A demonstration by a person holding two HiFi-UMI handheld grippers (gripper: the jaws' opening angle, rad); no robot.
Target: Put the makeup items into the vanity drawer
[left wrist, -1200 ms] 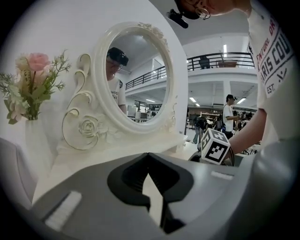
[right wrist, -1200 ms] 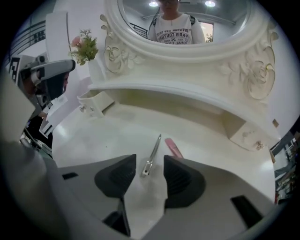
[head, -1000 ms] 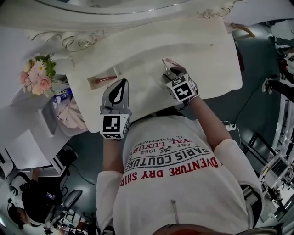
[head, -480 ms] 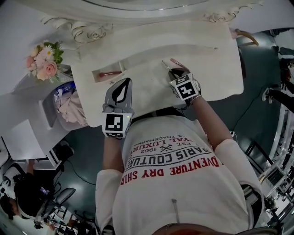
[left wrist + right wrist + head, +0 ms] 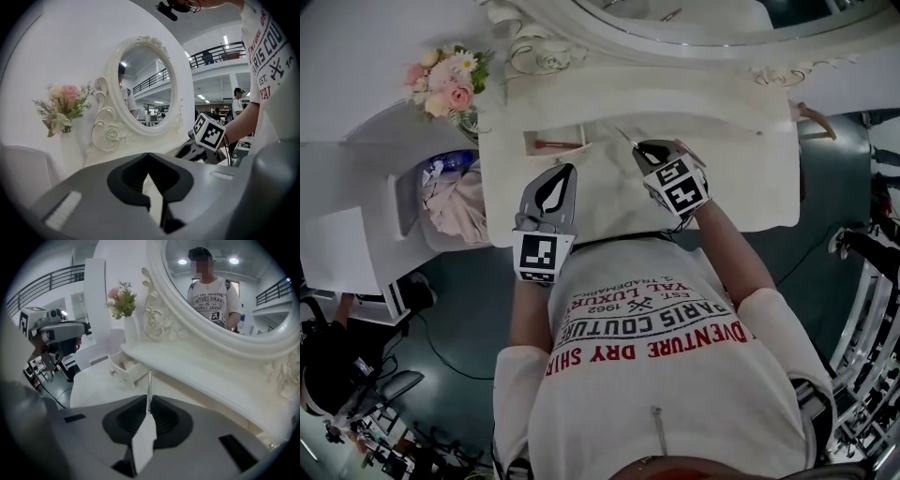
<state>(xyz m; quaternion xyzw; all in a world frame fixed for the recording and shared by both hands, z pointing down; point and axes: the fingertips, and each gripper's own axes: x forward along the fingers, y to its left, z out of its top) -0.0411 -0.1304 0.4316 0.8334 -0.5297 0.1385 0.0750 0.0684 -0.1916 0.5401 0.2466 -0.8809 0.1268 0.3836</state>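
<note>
My right gripper point(image 5: 645, 150) is over the middle of the white vanity top point(image 5: 741, 159), shut on a thin silvery makeup stick point(image 5: 627, 139). In the right gripper view the stick point(image 5: 149, 384) pokes straight out from between the closed jaws point(image 5: 149, 401). To its left the small drawer point(image 5: 581, 147) stands pulled out, with a reddish item point(image 5: 551, 145) lying inside. The same drawer point(image 5: 123, 377) and item point(image 5: 123, 365) show ahead in the right gripper view. My left gripper point(image 5: 563, 174) sits near the front edge just below the drawer. It is shut point(image 5: 149, 157) with nothing in it.
An oval mirror point(image 5: 143, 89) in an ornate white frame rises at the back of the vanity. A vase of pink flowers point(image 5: 445, 80) stands at the back left. Left of the vanity is a white side unit holding a pink bag point(image 5: 455, 206). Dark floor lies around the vanity.
The right gripper's jaws have gone from open to shut on the silvery stick. The head view has tilted, so the vanity sits lower in the picture. The left gripper has hardly moved.
</note>
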